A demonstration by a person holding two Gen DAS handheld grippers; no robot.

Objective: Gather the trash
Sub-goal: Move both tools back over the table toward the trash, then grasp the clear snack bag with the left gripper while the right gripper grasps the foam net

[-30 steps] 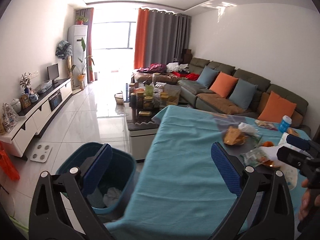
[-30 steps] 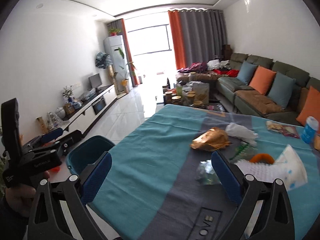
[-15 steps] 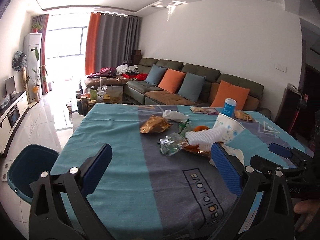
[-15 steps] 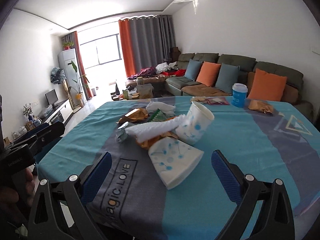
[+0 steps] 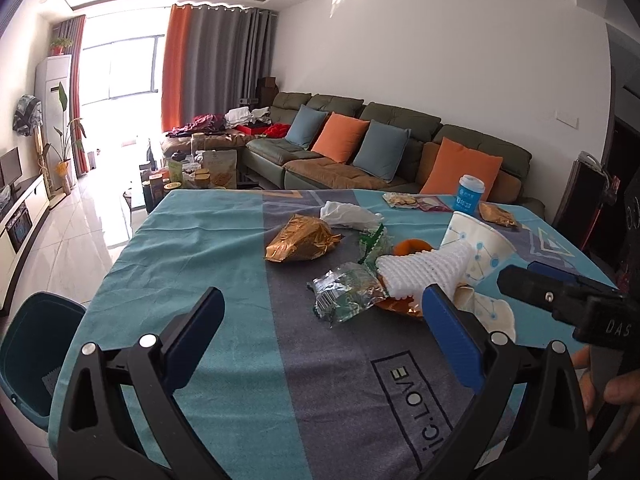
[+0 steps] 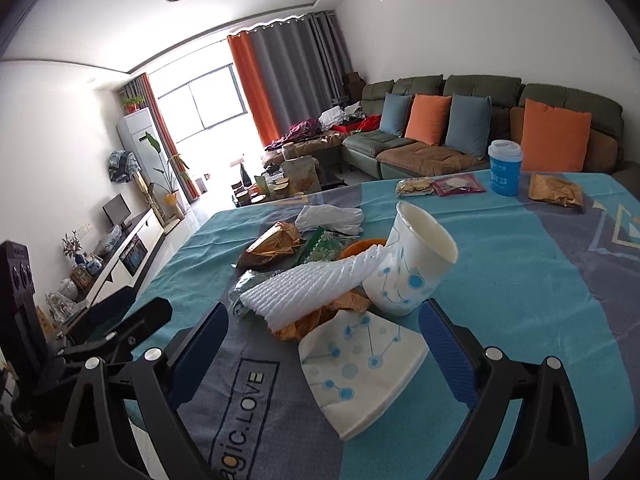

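R gripper [image 6: 322, 354] jaws spread but narrowing round flattened cup [image 6: 360, 372], mid-table, ready to pinch; L gripper [image 5: 320, 340] spread, empty.

The table [image 5: 208, 280] is covered by a teal and grey cloth [image 6: 520, 280] printed with lettering. On it, near the middle, lies a loose heap: a gold foil wrapper [image 5: 300, 240], a white tissue [image 5: 348, 214], a clear crumpled wrapper [image 5: 344, 292], a white foam net [image 6: 308, 284], a paper cup [image 6: 408, 264] on its side and a flattened paper cup [image 6: 360, 364] just beside it. Towards the far edge stand a blue tub [image 6: 505, 168], snack packets [image 6: 440, 185] and another gold wrapper [image 6: 554, 191]
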